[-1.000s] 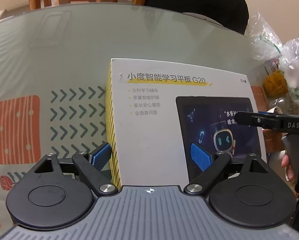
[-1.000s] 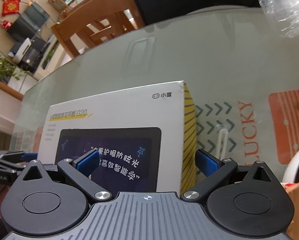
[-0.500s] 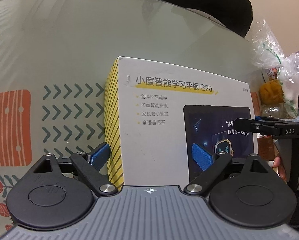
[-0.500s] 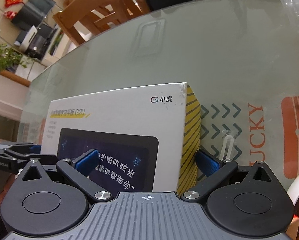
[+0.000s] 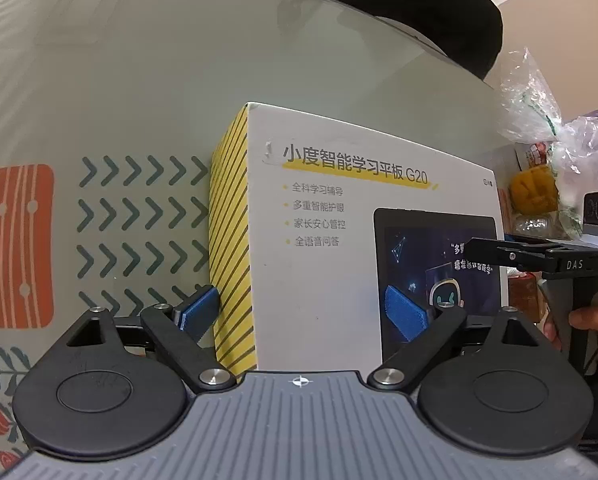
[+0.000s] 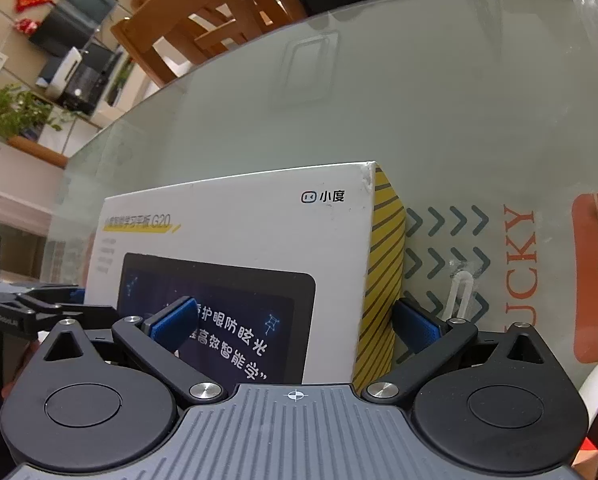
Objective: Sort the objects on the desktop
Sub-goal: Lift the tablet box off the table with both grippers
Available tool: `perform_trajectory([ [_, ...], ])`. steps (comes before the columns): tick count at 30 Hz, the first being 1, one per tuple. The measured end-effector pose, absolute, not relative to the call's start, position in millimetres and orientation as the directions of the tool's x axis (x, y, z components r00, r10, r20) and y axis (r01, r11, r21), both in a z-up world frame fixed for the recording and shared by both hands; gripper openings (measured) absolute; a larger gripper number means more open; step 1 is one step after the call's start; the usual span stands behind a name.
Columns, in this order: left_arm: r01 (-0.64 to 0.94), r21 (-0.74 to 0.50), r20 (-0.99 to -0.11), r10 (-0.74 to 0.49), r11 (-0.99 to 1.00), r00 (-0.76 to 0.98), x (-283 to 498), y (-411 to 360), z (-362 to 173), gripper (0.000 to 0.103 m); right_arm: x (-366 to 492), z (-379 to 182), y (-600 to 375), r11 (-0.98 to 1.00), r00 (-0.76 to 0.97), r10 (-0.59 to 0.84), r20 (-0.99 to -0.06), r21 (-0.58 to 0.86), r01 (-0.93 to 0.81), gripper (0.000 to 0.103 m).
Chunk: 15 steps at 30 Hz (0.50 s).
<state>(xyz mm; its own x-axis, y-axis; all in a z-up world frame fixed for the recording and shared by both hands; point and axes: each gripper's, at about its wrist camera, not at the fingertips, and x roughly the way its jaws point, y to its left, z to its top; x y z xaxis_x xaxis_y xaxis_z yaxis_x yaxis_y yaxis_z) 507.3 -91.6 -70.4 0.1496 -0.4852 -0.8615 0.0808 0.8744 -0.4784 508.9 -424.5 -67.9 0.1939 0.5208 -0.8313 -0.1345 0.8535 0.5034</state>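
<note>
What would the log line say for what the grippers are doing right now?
left gripper: straddles box corner | right gripper: straddles other corner | tablet box: on table

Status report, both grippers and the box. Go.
Left hand-held gripper and right hand-held gripper each straddle a striped end of the tablet box. Jaws open. Box tilted up off the table.

Box base and grip contact hidden

The box's (image 5: 339,240) lower edge drops behind the left gripper (image 5: 303,316) body, and likewise behind the right gripper (image 6: 295,326), so pad contact cannot be told. Right of the right jaws, a bowl (image 6: 597,380) is cut by the frame edge. Left of them the box's small print blurs; bags (image 5: 539,120) beyond the left jaws are unreadable.
</note>
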Motion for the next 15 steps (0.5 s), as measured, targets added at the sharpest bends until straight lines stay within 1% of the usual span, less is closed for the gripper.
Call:
perform_trajectory([
  [6,0.099,-0.485,-0.85,-0.495,0.869,0.18,503.6,-90.2,-71.3,0.103,503.4,-67.4,-423.5,0.857,0.229,0.515,-0.826,0.496,-0.139,0.103],
  [15,0.115,-0.445,-0.859,-0.459,0.888,0.227,496.4,-98.6,-64.2,0.103,496.1,-65.8,-418.8,0.868,0.261,0.495,-0.828,0.48,-0.124,0.103],
])
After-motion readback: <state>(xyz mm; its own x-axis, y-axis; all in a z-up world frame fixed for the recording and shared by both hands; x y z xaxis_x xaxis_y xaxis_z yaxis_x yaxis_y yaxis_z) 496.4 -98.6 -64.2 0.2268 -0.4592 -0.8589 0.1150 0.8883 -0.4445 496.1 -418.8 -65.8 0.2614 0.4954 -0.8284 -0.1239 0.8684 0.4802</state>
